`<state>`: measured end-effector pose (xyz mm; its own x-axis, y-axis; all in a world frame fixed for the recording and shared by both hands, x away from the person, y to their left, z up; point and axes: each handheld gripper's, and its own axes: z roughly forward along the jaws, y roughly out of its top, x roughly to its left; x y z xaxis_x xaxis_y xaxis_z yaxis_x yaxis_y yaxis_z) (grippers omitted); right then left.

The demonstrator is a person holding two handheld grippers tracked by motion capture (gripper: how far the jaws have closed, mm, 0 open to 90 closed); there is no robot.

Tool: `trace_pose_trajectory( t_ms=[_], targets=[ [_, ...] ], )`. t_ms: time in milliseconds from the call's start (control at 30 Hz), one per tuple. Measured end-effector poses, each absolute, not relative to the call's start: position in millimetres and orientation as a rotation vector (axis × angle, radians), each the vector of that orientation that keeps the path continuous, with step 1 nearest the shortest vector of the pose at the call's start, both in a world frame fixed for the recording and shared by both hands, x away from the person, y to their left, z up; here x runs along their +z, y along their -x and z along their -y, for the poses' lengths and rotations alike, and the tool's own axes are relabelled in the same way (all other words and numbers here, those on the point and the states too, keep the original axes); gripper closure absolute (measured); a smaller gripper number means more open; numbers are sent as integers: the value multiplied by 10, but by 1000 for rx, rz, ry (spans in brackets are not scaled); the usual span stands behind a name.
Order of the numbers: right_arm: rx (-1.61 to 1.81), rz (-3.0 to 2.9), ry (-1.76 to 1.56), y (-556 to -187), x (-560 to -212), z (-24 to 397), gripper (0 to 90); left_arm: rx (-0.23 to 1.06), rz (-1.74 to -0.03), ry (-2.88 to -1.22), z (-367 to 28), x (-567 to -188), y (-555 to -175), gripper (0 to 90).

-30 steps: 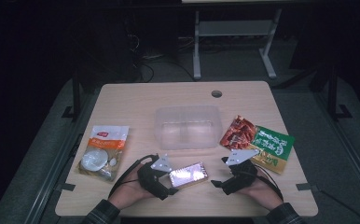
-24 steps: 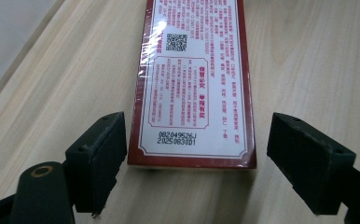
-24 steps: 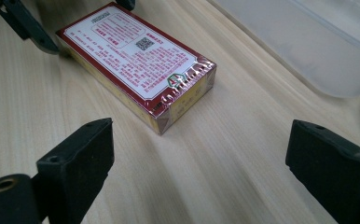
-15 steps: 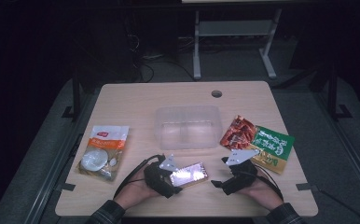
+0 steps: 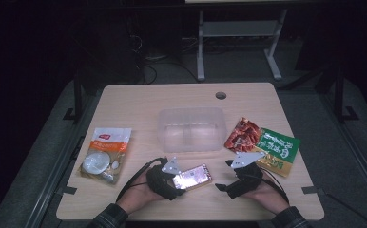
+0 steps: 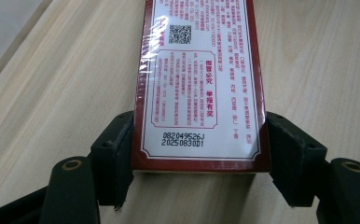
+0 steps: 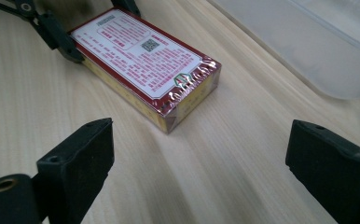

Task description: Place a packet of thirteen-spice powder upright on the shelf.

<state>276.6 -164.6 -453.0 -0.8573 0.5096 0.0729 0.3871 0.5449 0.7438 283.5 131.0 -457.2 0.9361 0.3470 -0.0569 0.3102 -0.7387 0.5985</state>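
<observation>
A pale wooden table [image 5: 139, 102] with a round cable hole [image 5: 220, 95] at its far edge stands on grey carpet in a dark room. At its near edge lies the red-bordered box [image 5: 193, 176], and the left gripper [image 6: 199, 154] has just been closing, both pads now against the box's sides. The right gripper [image 7: 201, 163], just right of the box, holds its jaws wide apart over bare wood.

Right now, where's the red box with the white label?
In the high view the red box lies flat near the table's front edge, between the jaws of the left tool, just in front of the clear tub.
</observation>
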Motion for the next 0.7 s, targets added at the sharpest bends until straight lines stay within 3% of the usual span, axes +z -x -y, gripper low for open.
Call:
trace_pose_trajectory(
  t_ms=[700],
  targets=[
    [1464,-2735,-521,-2872,-4246,1599,55,41,-360,-2167,-1699,-4244,-2866,318]
  ],
)
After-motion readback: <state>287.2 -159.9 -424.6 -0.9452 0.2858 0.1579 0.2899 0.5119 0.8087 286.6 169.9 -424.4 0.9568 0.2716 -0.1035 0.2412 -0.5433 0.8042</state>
